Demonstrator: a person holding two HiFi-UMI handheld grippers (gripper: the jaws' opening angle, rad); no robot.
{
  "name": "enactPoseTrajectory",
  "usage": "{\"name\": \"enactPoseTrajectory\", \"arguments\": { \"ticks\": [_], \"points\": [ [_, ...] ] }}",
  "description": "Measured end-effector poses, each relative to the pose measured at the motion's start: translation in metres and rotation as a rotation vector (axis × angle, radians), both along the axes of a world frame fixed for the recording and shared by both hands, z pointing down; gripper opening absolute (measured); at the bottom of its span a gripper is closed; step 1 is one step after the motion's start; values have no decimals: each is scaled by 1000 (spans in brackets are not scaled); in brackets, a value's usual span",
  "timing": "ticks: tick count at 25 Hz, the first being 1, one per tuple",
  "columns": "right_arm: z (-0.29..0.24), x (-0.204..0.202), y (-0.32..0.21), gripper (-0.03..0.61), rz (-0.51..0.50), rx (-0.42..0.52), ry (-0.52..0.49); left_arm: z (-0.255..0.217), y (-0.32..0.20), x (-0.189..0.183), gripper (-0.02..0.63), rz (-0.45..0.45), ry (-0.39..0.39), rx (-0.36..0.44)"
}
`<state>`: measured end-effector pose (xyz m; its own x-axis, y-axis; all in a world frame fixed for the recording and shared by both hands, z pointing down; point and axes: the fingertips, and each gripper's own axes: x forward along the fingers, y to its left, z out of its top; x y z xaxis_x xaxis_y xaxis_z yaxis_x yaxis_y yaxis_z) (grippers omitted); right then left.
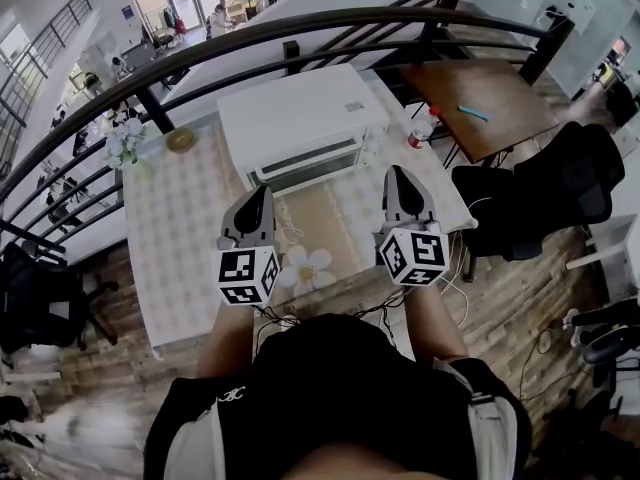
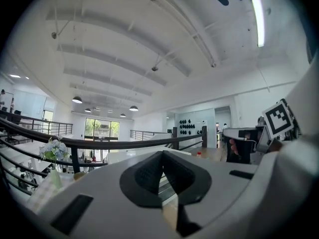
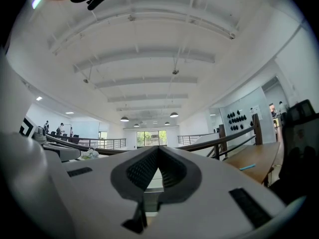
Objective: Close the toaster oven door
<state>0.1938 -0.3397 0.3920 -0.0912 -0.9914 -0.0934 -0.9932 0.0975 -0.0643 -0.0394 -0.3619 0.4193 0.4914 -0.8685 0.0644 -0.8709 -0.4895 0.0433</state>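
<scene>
A white toaster oven [image 1: 300, 118] stands at the far middle of the table [image 1: 170, 268], its dark glass front [image 1: 305, 161] facing me. The door looks upright against the front; no flap lies out on the table. My left gripper [image 1: 263, 194] hovers short of the oven's lower left corner, its jaws shut and empty. My right gripper [image 1: 396, 174] is held just off the oven's right front corner, also shut with nothing between the jaws. In the left gripper view the fingertips [image 2: 162, 154] meet; in the right gripper view the gripper [image 3: 158, 149] is closed the same way. Neither touches the oven.
A vase of flowers [image 1: 124, 144] and a small brown dish [image 1: 180, 140] sit at the table's far left. A red-capped bottle [image 1: 422, 128] stands right of the oven. A dark railing [image 1: 300, 28] runs behind. To the right are a wooden desk [image 1: 490, 98] and a black chair [image 1: 540, 193].
</scene>
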Motion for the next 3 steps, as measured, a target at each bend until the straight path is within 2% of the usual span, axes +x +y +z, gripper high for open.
{"name": "enactPoseTrajectory", "arguments": {
  "ticks": [3],
  "points": [
    [1, -2, -1, -9, 10, -4, 6, 2, 1, -3, 14, -1, -7, 1]
  ]
}}
